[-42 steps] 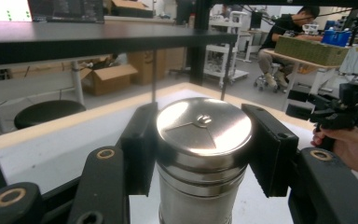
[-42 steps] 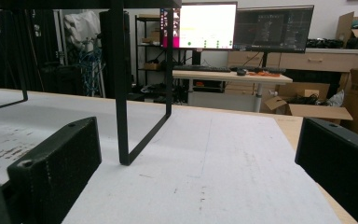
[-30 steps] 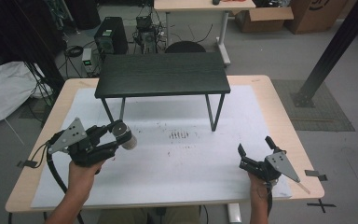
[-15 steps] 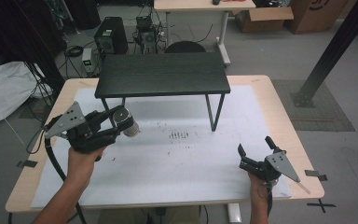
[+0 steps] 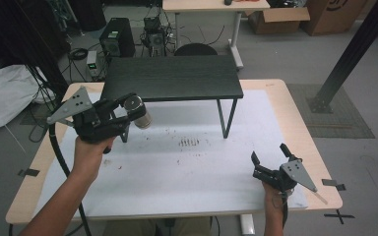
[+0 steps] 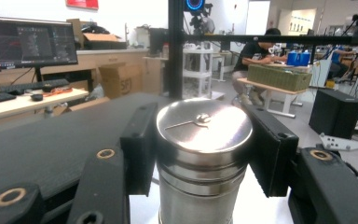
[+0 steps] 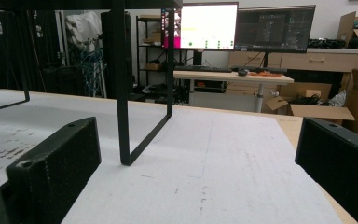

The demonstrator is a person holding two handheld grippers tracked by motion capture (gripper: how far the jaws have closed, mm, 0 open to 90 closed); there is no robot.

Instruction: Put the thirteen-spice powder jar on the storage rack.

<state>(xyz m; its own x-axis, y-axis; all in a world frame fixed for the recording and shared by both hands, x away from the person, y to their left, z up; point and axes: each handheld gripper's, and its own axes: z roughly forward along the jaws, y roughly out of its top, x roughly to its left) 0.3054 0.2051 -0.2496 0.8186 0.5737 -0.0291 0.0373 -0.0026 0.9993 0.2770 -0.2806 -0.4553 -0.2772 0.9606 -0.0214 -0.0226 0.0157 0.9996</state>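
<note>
the light wooden table [image 5: 295,118] with its white paper sheet [image 5: 187,172] is taking up most of the high view, with faint dark marks showing on the sheet near its middle. the low black slatted shelf on thin black metal legs [image 5: 172,78] is standing on the far half of the table, and 1 of its leg frames [image 7: 135,121] is resting on the white sheet in the right gripper view.

the left gripper [image 5: 128,112] is hanging above the left part of the table, just near the shelf's near left corner, lifted clear of the sheet in the person's left hand [image 5: 92,147]. its 2 black jaws are clamping the round shiny steel canister with a flat lid [image 6: 200,154] on both sides, pads [image 6: 140,149] pressing against its wall. in the left gripper view the canister is sitting upright between the jaws, with the shelf top lying just beyond it.

the right gripper [image 5: 270,160] is sitting low at the near right of the table, well apart from the shelf, its jaws standing wide with nothing between them.
</note>
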